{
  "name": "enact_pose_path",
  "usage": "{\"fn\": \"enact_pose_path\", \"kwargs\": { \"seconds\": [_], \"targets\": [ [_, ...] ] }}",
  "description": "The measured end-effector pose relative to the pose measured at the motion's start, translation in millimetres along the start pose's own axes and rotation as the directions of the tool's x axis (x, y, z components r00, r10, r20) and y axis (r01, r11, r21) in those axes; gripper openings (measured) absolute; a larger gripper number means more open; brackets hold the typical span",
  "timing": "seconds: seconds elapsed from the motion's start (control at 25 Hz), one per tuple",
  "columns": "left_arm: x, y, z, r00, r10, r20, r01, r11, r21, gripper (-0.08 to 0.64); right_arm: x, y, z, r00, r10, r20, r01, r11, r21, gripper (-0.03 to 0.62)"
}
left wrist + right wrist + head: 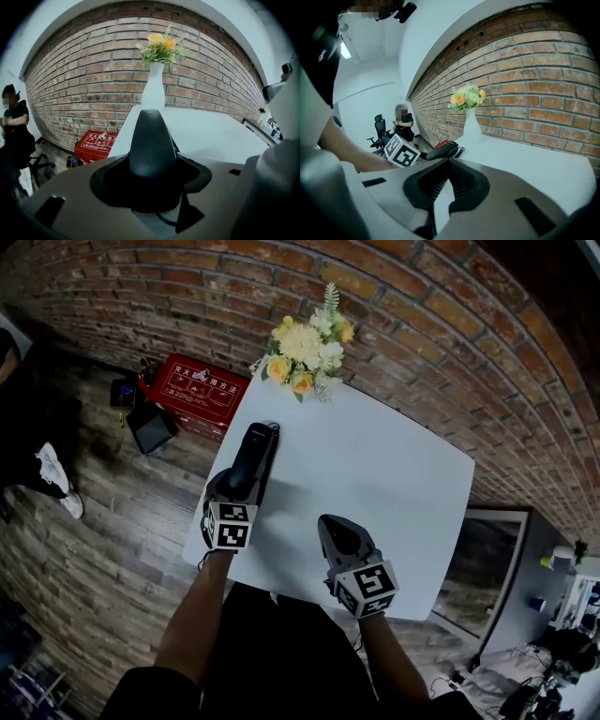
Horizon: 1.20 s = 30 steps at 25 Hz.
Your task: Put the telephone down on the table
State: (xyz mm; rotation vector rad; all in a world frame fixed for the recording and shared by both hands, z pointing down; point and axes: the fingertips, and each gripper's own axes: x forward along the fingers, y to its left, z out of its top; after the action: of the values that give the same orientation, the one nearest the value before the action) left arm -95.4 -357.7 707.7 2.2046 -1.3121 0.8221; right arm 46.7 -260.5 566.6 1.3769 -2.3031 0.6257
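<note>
My left tongs [242,486] are clenched on the black telephone [258,451] — its far end points toward the vase of flowers [305,357] at the far corner of the white table [394,474]. The telephone hangs just inside the table's left edge; I cannot tell whether it touches the top. My right tongs [336,524] — pressed together, empty — hover near the front edge.

I count two grippers: left gripper [242,482], right gripper [336,529]. One telephone [255,454]. One white table [394,484]. One vase [153,91], one bunch of flowers [305,352], far side. One red box [197,390], floor, far left. One person [14,122], one office chair [378,129].
</note>
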Motion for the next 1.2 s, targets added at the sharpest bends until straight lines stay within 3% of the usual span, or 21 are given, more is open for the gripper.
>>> {"fn": "enact_pose_path", "kwargs": {
  "seconds": [0.36,0.76,1.0,1.2],
  "targets": [
    [7.1,-7.8,-5.5,1.0,0.013,-0.015,-0.012,1.0,0.02,0.278,-8.0,-5.3,-5.1,1.0,-0.02,-0.014,0.02,1.0,0.004,0.017],
    [9.1,-8.6,-8.7,0.997,0.068,-0.045,-0.064,0.994,0.092,0.283,-20.8,-13.1,-8.7,1.0,-0.026,0.002,0.026,1.0,0.007,0.017],
    [6.4,-6.1,-9.1,0.996,0.072,-0.046,-0.067,0.993,0.094,0.359,-38.1,-20.5,-13.6,1.0,-0.029,0.007,0.029,0.999,0.014,0.017],
    [-12.4,-4.2,-10.4,0.994,0.103,-0.026,-0.1,0.992,0.082,0.365,-56.8,-27.9,-20.8,1.0,-0.022,0.023,0.021,1.0,0.011,0.017]
  ]
}}
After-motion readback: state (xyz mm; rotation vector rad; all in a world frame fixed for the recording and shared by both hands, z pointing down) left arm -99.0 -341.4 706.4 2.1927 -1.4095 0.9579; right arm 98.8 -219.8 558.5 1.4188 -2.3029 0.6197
